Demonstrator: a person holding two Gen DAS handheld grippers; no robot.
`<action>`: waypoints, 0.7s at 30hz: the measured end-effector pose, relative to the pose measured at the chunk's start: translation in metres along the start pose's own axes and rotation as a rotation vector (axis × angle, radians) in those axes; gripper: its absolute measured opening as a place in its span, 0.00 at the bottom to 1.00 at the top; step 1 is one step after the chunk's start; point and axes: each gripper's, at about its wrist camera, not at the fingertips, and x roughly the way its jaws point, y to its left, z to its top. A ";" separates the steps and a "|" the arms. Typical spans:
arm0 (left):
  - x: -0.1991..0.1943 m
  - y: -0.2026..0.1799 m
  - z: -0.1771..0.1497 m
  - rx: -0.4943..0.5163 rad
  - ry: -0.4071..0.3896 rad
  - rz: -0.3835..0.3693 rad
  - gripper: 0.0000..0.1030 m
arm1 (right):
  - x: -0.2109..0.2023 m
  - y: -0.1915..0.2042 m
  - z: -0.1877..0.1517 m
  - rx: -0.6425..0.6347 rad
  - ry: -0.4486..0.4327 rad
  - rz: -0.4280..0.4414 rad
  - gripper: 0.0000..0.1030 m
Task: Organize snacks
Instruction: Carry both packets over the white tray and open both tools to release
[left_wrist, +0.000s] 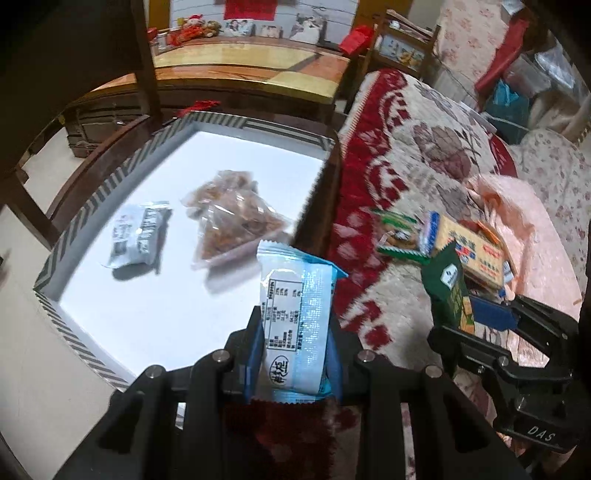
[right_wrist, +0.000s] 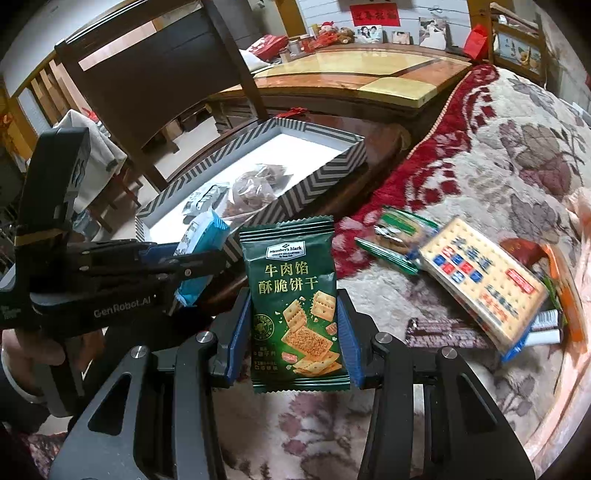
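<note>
Snacks in the claws: left gripper (left_wrist: 295, 350) is clamped on a pale blue packet (left_wrist: 295, 317), held upright between its blue pads; right gripper (right_wrist: 293, 339) is clamped on a dark green cracker packet (right_wrist: 293, 306), also upright, its printed face to the camera.
Left of the right claw: the left gripper and its blue packet (right_wrist: 201, 254), close beside the green one but apart from it.
Just ahead of the left claw: a striped-rim box (left_wrist: 92, 192) with a white floor, the blue packet held over its near right edge.
Inside the box, ahead and left: a grey-white packet (left_wrist: 138, 234) and a clear bag of brown snacks (left_wrist: 232, 218), lying side by side.
Ahead and right of the right claw: a large cracker pack (right_wrist: 480, 284) and a green-edged packet (right_wrist: 399, 236) on a red-and-cream floral blanket (right_wrist: 498, 155).
Farther off: a wooden table (right_wrist: 369, 74).
</note>
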 end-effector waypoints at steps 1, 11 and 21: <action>0.000 0.004 0.002 -0.009 -0.004 0.005 0.31 | 0.002 0.001 0.002 -0.003 0.001 0.003 0.42; 0.002 0.059 0.013 -0.116 -0.018 0.065 0.31 | 0.028 0.022 0.038 -0.041 0.019 0.053 0.42; 0.014 0.097 0.012 -0.180 0.007 0.105 0.31 | 0.087 0.062 0.084 -0.099 0.092 0.126 0.42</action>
